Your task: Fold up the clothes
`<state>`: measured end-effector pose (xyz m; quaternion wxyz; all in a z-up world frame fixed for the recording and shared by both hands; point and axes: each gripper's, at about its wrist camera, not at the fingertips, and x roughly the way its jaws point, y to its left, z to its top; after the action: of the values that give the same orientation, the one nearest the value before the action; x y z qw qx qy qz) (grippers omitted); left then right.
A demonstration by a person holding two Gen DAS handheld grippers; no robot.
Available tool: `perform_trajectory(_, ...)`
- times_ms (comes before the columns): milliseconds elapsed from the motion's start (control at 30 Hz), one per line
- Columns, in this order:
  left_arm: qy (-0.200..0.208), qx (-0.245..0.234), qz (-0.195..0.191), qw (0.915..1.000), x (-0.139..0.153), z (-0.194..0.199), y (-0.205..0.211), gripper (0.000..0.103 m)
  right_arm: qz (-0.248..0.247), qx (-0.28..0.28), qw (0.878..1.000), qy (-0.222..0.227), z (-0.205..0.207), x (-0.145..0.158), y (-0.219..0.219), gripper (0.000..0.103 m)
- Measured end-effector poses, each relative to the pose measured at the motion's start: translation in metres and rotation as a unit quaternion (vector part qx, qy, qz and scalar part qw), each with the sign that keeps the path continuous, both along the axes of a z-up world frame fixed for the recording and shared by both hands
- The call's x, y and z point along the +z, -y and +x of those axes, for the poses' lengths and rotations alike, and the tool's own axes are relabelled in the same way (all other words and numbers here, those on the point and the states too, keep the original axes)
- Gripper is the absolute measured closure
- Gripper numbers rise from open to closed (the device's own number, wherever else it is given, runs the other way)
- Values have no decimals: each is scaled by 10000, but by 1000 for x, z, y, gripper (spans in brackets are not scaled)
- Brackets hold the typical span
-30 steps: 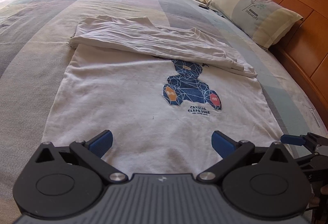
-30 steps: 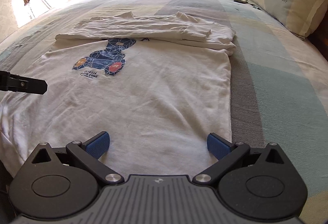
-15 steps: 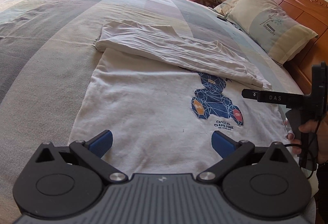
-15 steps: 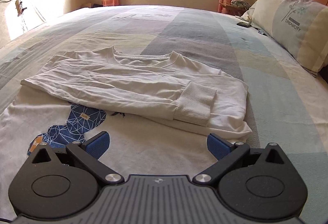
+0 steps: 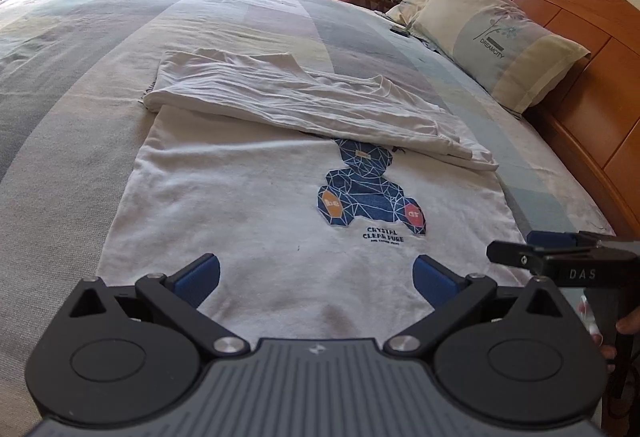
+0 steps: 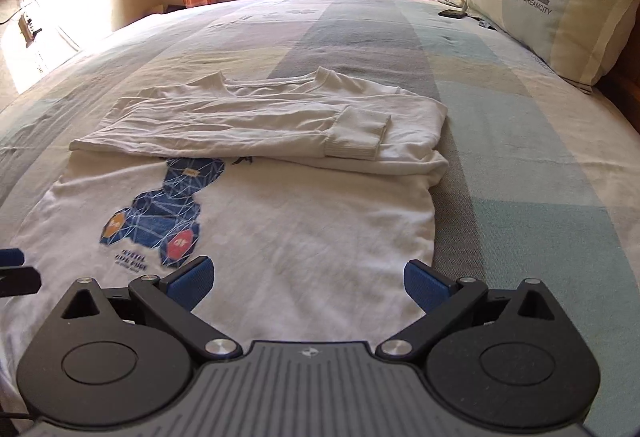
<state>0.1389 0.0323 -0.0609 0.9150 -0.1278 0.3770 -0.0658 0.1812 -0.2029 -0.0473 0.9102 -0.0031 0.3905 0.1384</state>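
Two tongs, both spread wide w/ nothing in them. Left tongs (image 5: 316, 271) sit low over the near hem of the white sweatshirt (image 5: 256, 205). Right tongs (image 6: 306, 279) sit over the same hem, more to the right side. In the left view you can also see the right tongs from the side, just past the shirt's right edge, w/ a bit of the person's hand on the handle.

Shirt lies flat on the bed (image 6: 520, 173), front up. Its long way runs straight away from the tongs: hem near, neck far. So the hem is the closest part, right under both pairs of blue pads. Left tongs are nearer the left hem corner, right tongs nearer the right one.

Next out, mid-shirt, is the blue bear print (image 5: 366, 189) w/ small words under it. Past that, the sleeves (image 6: 256, 125) are already folded across the chest, one ribbed cuff on top. Neck hole is farthest.

Prob. next step: each tong pinches its own hem corner, then lifts it up over the sleeves.

Far back: a pillow (image 6: 556, 1) by the wood headboard (image 5: 592, 49), curtains by the window.
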Motion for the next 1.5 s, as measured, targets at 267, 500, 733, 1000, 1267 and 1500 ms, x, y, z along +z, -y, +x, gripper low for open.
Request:
perform_trajectory(267,-332,-250,323,9986,-10,-11,25,1,-402,477,9981,-21,-69,-29,-20,0)
perform_trajectory(500,-592,-329,437,9967,-19,-33,22,1,-352,336,9988,-4,-69,-30,-12,0)
perform_trajectory(733,-483,-226,283,9982,-7,-32,13,1,-332,246,9989,202,-77,-33,-11,0)
perform_trajectory(1000,-702,-345,346,9963,-18,-33,18,1,-322,215,9989,252,-80,-34,-10,0)
perform_trajectory(1267,-609,-292,190,9975,-18,-30,8,1,-300,177,9989,298,-82,-35,-9,0)
perform_trajectory(1500,-315,-352,49,9989,-5,-26,2,1,-193,71,9996,212,-79,-32,-8,0)
